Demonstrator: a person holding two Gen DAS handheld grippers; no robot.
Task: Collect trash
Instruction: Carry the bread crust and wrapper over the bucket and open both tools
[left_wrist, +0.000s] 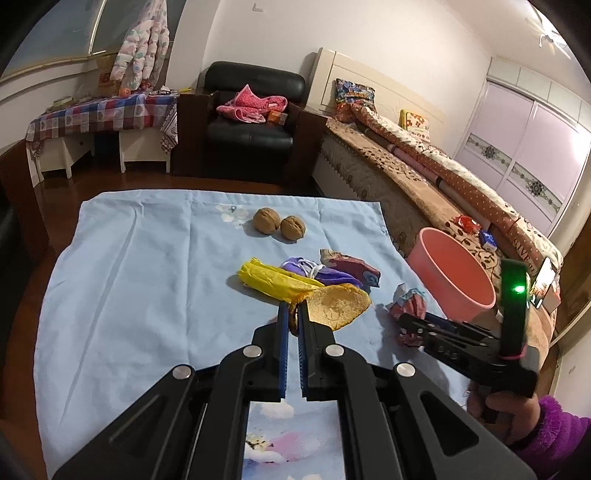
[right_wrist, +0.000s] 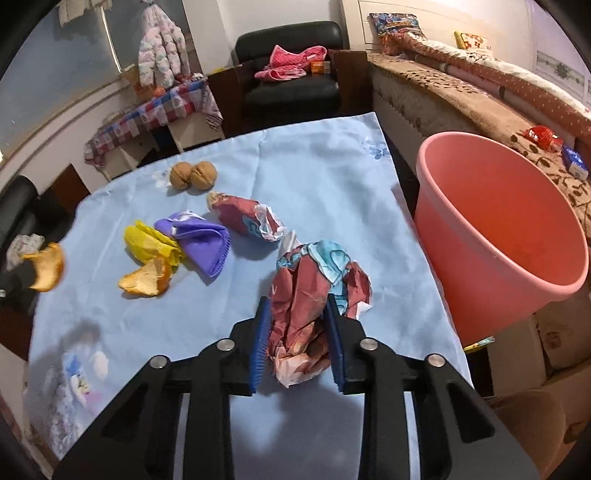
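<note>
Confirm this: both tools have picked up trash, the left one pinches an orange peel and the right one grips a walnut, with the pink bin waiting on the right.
Not quite. The right tool grips a crumpled paper wrapper, not a walnut; the right wrist view shows both walnuts lying untouched on the far cloth. The rest holds: the left tool pinches an orange peel, and the pink bin stands on the right.
</note>
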